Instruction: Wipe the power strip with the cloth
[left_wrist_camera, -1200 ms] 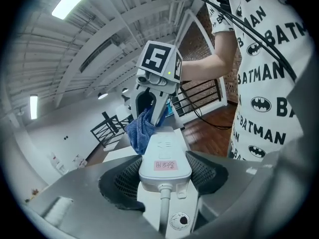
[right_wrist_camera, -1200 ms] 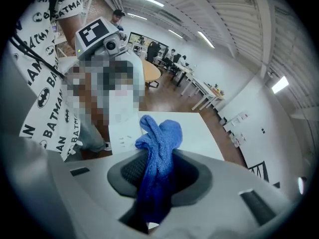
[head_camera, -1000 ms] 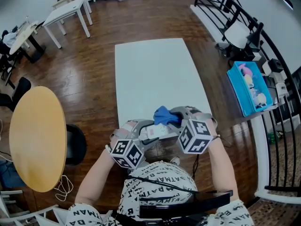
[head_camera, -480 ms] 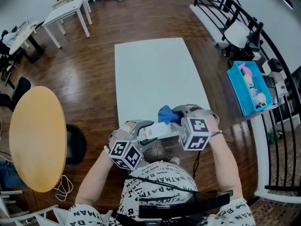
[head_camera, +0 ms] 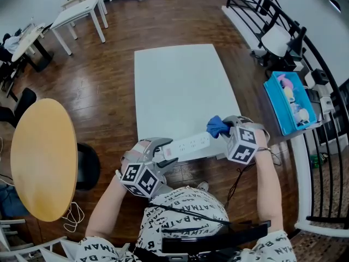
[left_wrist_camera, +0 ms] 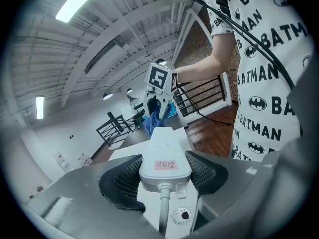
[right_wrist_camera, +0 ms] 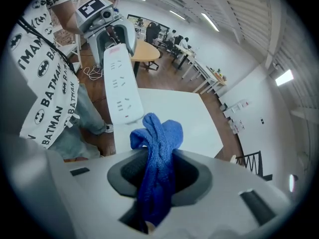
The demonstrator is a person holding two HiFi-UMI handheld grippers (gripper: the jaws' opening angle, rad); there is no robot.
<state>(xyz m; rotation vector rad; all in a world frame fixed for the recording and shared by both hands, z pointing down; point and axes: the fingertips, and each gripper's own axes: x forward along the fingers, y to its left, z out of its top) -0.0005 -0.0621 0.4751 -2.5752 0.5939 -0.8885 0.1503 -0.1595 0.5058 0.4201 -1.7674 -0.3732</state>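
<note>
The white power strip (head_camera: 188,146) is held level above the near end of the white table (head_camera: 180,86). My left gripper (head_camera: 158,156) is shut on its cord end, where a pink label (left_wrist_camera: 165,165) shows between the pads. My right gripper (head_camera: 224,131) is shut on the bunched blue cloth (head_camera: 216,126). The cloth sits at the strip's far right end. In the right gripper view the cloth (right_wrist_camera: 157,153) bulges out of the jaws just short of the power strip's end (right_wrist_camera: 122,91). The left gripper view shows the cloth (left_wrist_camera: 152,122) beyond the strip (left_wrist_camera: 164,151).
A round wooden table (head_camera: 43,157) stands at the left. A blue bin (head_camera: 289,102) of items sits by the black railing (head_camera: 311,81) at the right. White desks (head_camera: 82,12) stand at the far left. Wooden floor surrounds the table.
My right gripper slid the cloth rightward along the strip, from near its middle to its far end. More of the strip's top face now shows. The left gripper stayed put.
</note>
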